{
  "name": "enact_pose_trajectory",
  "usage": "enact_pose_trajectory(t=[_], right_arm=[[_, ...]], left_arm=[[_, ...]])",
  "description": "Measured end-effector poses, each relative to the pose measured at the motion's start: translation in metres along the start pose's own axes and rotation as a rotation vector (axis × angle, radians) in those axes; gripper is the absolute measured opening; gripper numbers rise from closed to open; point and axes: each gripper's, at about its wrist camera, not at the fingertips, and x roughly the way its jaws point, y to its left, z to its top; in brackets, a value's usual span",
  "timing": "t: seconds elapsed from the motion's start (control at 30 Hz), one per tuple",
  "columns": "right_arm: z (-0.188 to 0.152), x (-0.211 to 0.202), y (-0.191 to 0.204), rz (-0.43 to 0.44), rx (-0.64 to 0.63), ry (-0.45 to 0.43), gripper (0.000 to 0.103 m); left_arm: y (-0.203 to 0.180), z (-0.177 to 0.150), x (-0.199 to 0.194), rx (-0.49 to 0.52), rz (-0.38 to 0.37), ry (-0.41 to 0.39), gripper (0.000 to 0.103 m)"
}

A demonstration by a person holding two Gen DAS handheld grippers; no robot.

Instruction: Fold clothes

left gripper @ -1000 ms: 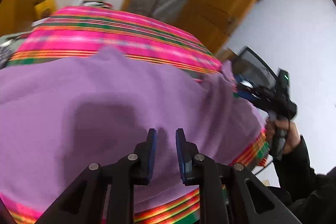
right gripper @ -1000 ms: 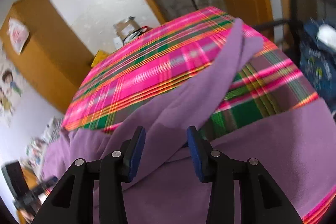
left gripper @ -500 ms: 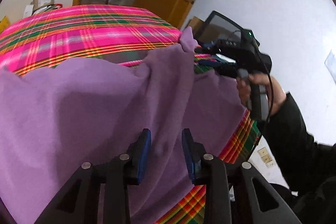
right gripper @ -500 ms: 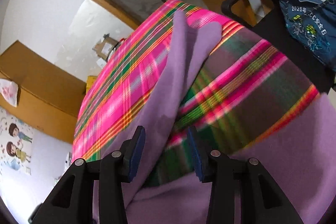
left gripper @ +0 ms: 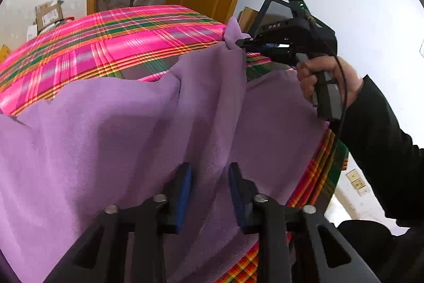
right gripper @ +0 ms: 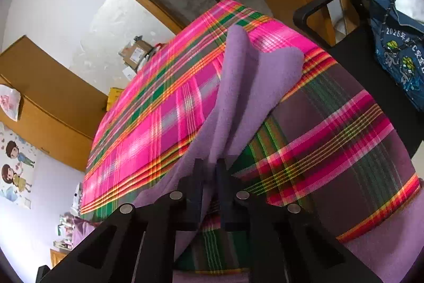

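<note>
1. Right gripper [right gripper: 210, 171] has just been closing and is now pinched on a bunched ridge of the purple garment [right gripper: 238, 102], the fleece squeezed between its pads
2. From those jaws the gathered strip runs straight ahead and away, its long axis lying along the gripper's pointing line, ending in a soft tip out over the pink plaid tablecloth [right gripper: 159, 108]
3. Over in the left wrist view, that same right gripper [left gripper: 242, 41] shows at the far corner of the cloth, in the person's hand [left gripper: 326, 81]
4. Left gripper [left gripper: 209, 187] has been closing too, but its blue pads stand a little apart with a fold of the purple garment [left gripper: 106, 137] running up between them; no clear pinch yet, I'd say
5. That fold stretches from the left jaws straight to the right gripper, so the two sit at opposite ends of one raised ridge
6. The rest of the garment lies spread on the table, mostly left of the left gripper
</note>
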Motion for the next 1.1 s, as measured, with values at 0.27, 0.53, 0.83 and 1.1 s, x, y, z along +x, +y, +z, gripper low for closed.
enact_pose_trajectory(t=[0.27, 0.53, 0.83, 1.1], right_arm=[[0.008, -0.032, 0.007, 0.072, -0.039, -0.075, 0.005], [0.011, -0.07, 0.021, 0.147, -0.045, -0.162, 0.004], [-0.019, -0.139, 0.019, 0.17, -0.046, -0.257, 0.004], [-0.067, -0.159, -0.018, 0.082, 0.024, -0.214, 0.004]], left_arm=[[0.019, 0.008, -0.019, -0.08, -0.042, -0.058, 0.005], [0.029, 0.027, -0.059, -0.105, -0.093, -0.163, 0.005], [0.01, 0.02, -0.074, -0.026, -0.146, -0.184, 0.005], [-0.007, -0.009, -0.041, 0.032, -0.189, -0.032, 0.005]])
